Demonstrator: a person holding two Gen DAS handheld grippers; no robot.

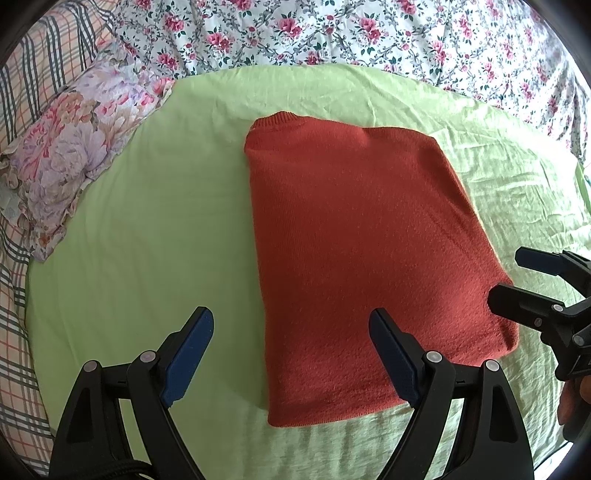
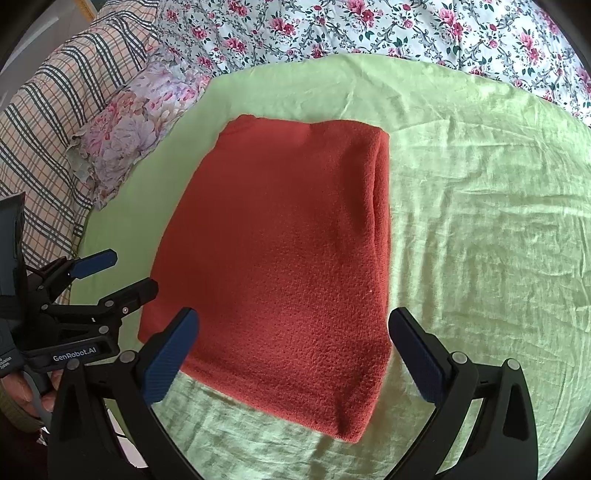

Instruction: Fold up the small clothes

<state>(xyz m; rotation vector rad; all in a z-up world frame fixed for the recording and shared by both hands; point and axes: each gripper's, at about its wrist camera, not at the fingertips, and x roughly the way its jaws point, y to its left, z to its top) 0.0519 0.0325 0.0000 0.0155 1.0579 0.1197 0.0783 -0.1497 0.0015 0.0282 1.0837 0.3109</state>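
On a bed covered with a light green sheet, a rust-red knitted sweater lies folded into a neat, thick rectangle. It sits near the middle of the sheet, flat, with its ribbed neckline at the far end and a doubled fold running along its right edge, plainest in the right wrist view. No sleeves stick out, and the sides look fairly straight.

Both handheld tools are near the close end of the garment, and neither holds it. The left gripper has its jaws spread wide, one blue-padded finger over bare sheet and the other over the sweater's near left part. The right gripper also has its jaws wide apart, straddling the near right corner of the sweater. Whether any finger touches the fabric cannot be told; nothing is pinched.

A floral pillow lies at the left edge of the sheet, well apart from the sweater. Beyond the sheet is a white bedspread with pink roses, and a plaid blanket is at the far left.

Judging from this, the folding of this garment looks essentially finished. At most a final halving, a smoothing press, or setting it aside may remain. No other small clothes are visible waiting to be folded.
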